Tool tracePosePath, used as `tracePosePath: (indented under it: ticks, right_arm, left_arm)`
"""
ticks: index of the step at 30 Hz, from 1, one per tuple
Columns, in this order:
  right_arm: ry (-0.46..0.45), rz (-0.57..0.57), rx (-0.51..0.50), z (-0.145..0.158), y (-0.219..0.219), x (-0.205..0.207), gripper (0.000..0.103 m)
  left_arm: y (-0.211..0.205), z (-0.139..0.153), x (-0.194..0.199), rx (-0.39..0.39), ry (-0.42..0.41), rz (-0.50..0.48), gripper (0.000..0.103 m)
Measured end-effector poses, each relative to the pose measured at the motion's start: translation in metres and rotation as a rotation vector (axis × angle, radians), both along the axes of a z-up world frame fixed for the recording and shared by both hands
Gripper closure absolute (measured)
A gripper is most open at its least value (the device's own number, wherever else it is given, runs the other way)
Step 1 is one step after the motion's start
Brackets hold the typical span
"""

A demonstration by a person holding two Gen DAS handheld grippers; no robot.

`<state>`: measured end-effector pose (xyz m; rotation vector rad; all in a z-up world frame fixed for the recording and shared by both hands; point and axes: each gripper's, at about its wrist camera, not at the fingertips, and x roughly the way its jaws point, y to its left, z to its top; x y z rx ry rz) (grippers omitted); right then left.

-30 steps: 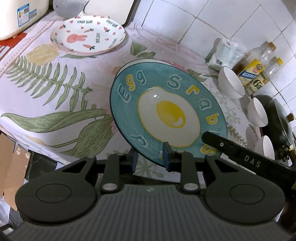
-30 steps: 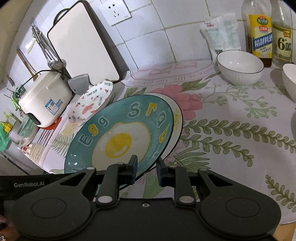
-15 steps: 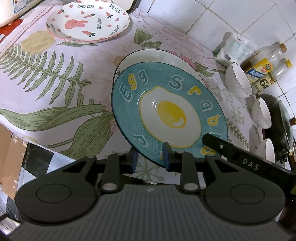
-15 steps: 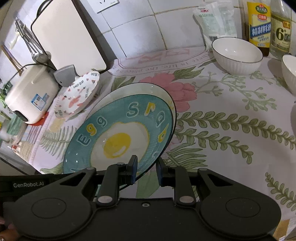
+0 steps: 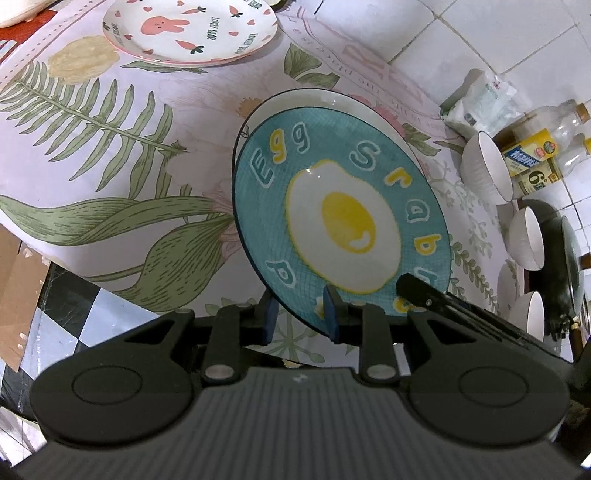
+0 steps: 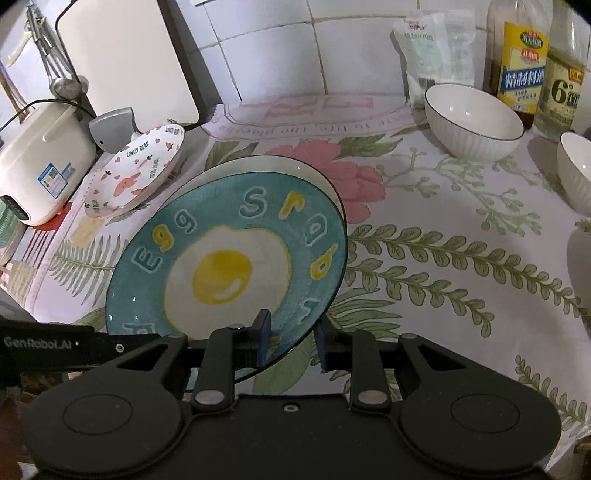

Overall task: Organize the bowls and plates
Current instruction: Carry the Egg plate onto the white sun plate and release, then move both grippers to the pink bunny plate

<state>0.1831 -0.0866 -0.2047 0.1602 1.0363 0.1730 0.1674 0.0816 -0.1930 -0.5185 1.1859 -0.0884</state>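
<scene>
Left wrist: my left gripper (image 5: 300, 314) pinched the near rim of the teal egg plate (image 5: 341, 221), tilted over a white plate (image 5: 325, 99) on the floral tablecloth (image 5: 110, 147). Rabbit plate (image 5: 188, 31) sat far behind; three white bowls (image 5: 487, 170) stood at right.

Right wrist: my right gripper (image 6: 291, 338) straddled the egg plate's (image 6: 229, 258) rim; its jaws had just been opening, right pad apart from the rim.

Two matte black handheld grippers — left gripper (image 5: 301, 317), right gripper (image 6: 291, 341).
Each has a ribbed black body, two round discs, silver pivot pins and blue-padded fingers (image 5: 330, 314); white lettering reads "GenRobot.AI" along one side bar — the left one's, seen from the right wrist.
</scene>
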Motion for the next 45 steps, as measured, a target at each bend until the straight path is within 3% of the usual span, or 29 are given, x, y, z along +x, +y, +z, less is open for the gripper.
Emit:
tracePosePath:
  ticks: [7, 13, 19, 24, 28, 33, 35, 41, 45]
  right_arm:
    - [-0.017, 0.003, -0.037, -0.005, 0.005, 0.008, 0.069]
    - [-0.050, 0.025, -0.110, -0.011, 0.014, 0.012, 0.062]
    - [-0.085, 0.033, -0.089, -0.008, 0.008, 0.007, 0.062]
    - [-0.158, 0.069, -0.020, 0.023, 0.002, -0.014, 0.062]
    - [-0.209, 0.124, 0.028, 0.056, 0.002, -0.029, 0.061]
    - [-0.273, 0.178, 0.047, 0.095, 0.011, -0.045, 0.044]
    - [-0.294, 0.186, 0.068, 0.108, 0.013, -0.050, 0.038]
    - [-0.318, 0.218, 0.147, 0.139, 0.023, -0.056, 0.036]
    - [-0.338, 0.251, 0.184, 0.154, 0.037, -0.054, 0.033]
  left_arm:
    - [0.004, -0.003, 0.007, 0.000, 0.003, 0.032, 0.085]
    - [0.006, -0.003, 0.017, 0.034, 0.015, 0.045, 0.084]
    - [0.007, 0.011, 0.014, 0.068, -0.035, 0.016, 0.081]
    - [0.009, 0.033, 0.005, 0.078, -0.083, -0.049, 0.079]
    - [0.009, 0.058, -0.007, 0.132, -0.145, -0.120, 0.063]
    - [0.016, 0.086, -0.022, 0.187, -0.207, -0.191, 0.060]
    - [0.022, 0.097, -0.028, 0.202, -0.253, -0.212, 0.053]
    - [0.043, 0.126, -0.043, 0.295, -0.337, -0.263, 0.048]
    - [0.062, 0.138, -0.047, 0.312, -0.390, -0.277, 0.043]
